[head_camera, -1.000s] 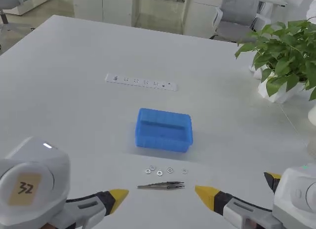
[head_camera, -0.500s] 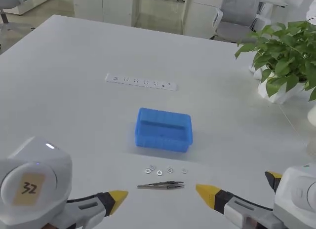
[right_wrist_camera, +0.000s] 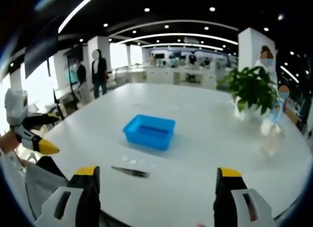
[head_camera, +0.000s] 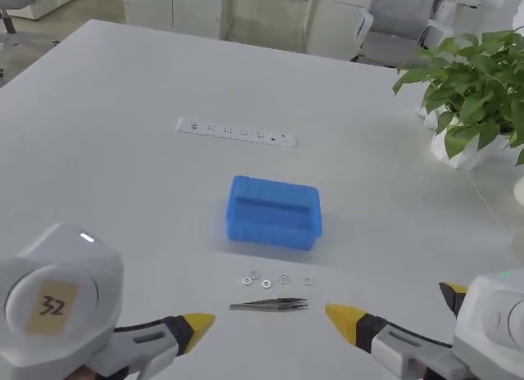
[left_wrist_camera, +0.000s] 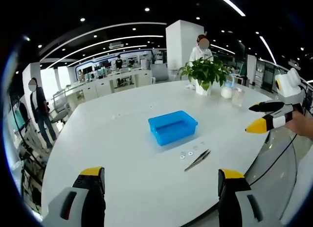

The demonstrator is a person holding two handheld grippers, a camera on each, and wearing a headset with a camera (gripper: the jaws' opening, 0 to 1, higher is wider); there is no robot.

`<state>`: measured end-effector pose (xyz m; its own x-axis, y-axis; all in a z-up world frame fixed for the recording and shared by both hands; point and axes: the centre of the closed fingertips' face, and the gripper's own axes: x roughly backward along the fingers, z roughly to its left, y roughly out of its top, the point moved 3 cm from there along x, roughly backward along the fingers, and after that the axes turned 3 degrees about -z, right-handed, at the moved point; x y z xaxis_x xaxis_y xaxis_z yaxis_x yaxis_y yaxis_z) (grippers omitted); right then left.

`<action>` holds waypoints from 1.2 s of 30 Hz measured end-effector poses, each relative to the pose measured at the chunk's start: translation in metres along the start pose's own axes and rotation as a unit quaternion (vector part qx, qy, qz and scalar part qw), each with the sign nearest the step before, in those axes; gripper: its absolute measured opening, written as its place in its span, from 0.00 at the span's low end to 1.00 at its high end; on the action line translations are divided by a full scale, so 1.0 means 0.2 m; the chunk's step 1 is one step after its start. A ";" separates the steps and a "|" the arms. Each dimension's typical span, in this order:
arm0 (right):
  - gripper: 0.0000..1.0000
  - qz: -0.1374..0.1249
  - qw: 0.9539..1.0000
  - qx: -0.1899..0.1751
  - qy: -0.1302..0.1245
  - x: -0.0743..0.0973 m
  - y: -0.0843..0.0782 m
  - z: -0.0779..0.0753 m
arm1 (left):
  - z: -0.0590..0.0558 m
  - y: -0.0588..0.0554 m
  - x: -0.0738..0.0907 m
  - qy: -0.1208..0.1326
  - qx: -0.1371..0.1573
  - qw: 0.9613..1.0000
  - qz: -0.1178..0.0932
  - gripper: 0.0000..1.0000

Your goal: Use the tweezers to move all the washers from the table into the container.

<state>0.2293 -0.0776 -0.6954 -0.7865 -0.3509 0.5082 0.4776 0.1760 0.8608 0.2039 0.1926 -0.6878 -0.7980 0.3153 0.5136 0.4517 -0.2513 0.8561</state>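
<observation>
Left gripper (left_wrist_camera: 160, 173) and right gripper (right_wrist_camera: 156, 171) are held low over the near edge of the counter (head_camera: 123, 175). The fingers (left_wrist_camera: 91, 174) of each are spread wide, and nothing is grasped. The tweezers (head_camera: 268, 305) are laid flat just ahead of the fingertips, between the two grippers. The washers (head_camera: 266, 281) are scattered just beyond the tweezers, and the blue container (head_camera: 273, 213) is set farther ahead, apart from them.
</observation>
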 end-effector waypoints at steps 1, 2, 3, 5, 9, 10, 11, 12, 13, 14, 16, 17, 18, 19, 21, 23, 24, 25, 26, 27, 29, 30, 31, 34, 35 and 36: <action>0.97 0.001 1.000 0.000 0.001 0.00 0.00 0.00 | 0.00 0.00 0.00 -0.003 -0.002 1.000 0.002 0.96; 0.97 0.002 1.000 0.000 0.002 0.00 0.00 0.00 | -0.01 0.00 0.00 -0.006 -0.003 1.000 0.003 0.94; 0.97 0.002 1.000 0.000 0.003 -0.01 0.00 0.01 | -0.02 0.00 -0.01 -0.014 -0.002 1.000 0.003 0.93; 0.96 0.003 1.000 -0.001 0.004 -0.01 0.00 0.01 | -0.04 0.00 -0.03 -0.031 0.005 1.000 0.001 0.88; 0.95 0.014 1.000 0.000 0.009 -0.03 -0.02 0.02 | -0.07 -0.01 -0.09 -0.069 -0.006 0.998 0.010 0.69; 0.94 0.016 1.000 0.000 0.011 -0.03 -0.02 0.02 | -0.08 -0.01 -0.11 -0.078 -0.013 0.997 0.016 0.65; 0.93 0.017 1.000 0.001 0.011 -0.04 -0.02 0.02 | -0.08 -0.01 -0.11 -0.083 -0.014 0.996 0.016 0.62; 0.93 0.017 1.000 0.001 0.011 -0.04 -0.02 0.02 | -0.09 -0.01 -0.13 -0.094 -0.017 0.995 0.015 0.57; 0.93 0.017 1.000 0.000 0.011 -0.04 -0.02 0.02 | -0.09 -0.01 -0.15 -0.096 -0.017 0.995 0.016 0.54; 0.93 0.021 1.000 0.000 0.011 -0.05 -0.03 0.01 | -0.10 -0.01 -0.16 -0.103 -0.023 0.994 0.016 0.50; 0.92 0.022 1.000 -0.001 0.010 -0.05 -0.03 0.01 | -0.11 -0.02 -0.20 -0.117 -0.026 0.993 0.022 0.44; 0.92 0.024 1.000 -0.002 0.010 -0.06 -0.03 0.01 | -0.12 -0.03 -0.21 -0.121 -0.028 0.992 0.024 0.41; 0.91 0.025 1.000 -0.002 0.010 -0.06 -0.03 0.01 | -0.13 -0.04 -0.23 -0.130 -0.035 0.990 0.027 0.39; 0.91 0.028 1.000 -0.003 0.013 -0.07 -0.04 0.01 | -0.13 -0.04 -0.25 -0.135 -0.042 0.990 0.029 0.37; 0.90 0.036 0.999 0.000 0.017 -0.08 -0.05 0.02 | -0.15 -0.05 -0.29 -0.154 -0.066 0.985 0.032 0.33; 0.89 0.041 0.999 0.002 0.020 -0.09 -0.05 0.03 | -0.17 -0.06 -0.31 -0.173 -0.080 0.981 0.037 0.30; 0.89 0.044 0.999 0.005 0.023 -0.10 -0.06 0.04 | -0.17 -0.08 -0.34 -0.180 -0.080 0.979 0.046 0.30; 0.89 0.046 0.999 0.006 0.025 -0.11 -0.06 0.05 | -0.19 -0.11 -0.36 -0.195 -0.087 0.975 0.066 0.29; 0.88 0.050 0.998 0.007 0.028 -0.12 -0.06 0.05 | -0.19 -0.12 -0.37 -0.198 -0.098 0.973 0.069 0.29; 0.88 0.052 0.998 0.008 0.029 -0.12 -0.07 0.06 | -0.19 -0.12 -0.39 -0.199 -0.108 0.972 0.066 0.28; 0.88 0.055 0.998 0.013 0.033 -0.13 -0.07 0.07 | -0.19 -0.15 -0.44 -0.200 -0.122 0.969 0.076 0.26; 0.88 0.057 0.998 0.015 0.035 -0.14 -0.06 0.08 | -0.19 -0.17 -0.47 -0.203 -0.125 0.968 0.079 0.25; 0.88 0.057 0.998 0.017 0.036 -0.14 -0.06 0.08 | -0.19 -0.18 -0.48 -0.204 -0.128 0.967 0.084 0.25; 0.88 0.058 0.997 0.022 0.042 -0.14 -0.05 0.10 | -0.20 -0.21 -0.53 -0.214 -0.132 0.963 0.096 0.22; 0.87 0.058 0.997 0.024 0.043 -0.14 -0.05 0.10 | -0.22 -0.23 -0.55 -0.223 -0.134 0.960 0.102 0.20; 0.87 0.058 0.997 0.024 0.044 -0.14 -0.05 0.10 | -0.22 -0.24 -0.57 -0.224 -0.136 0.959 0.106 0.18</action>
<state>0.2387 -0.0505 -0.7186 -0.6881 -0.4044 0.6025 0.5430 0.2637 0.7972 0.2555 0.1283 -0.7893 -0.4205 0.5778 0.6995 0.4154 -0.5628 0.7146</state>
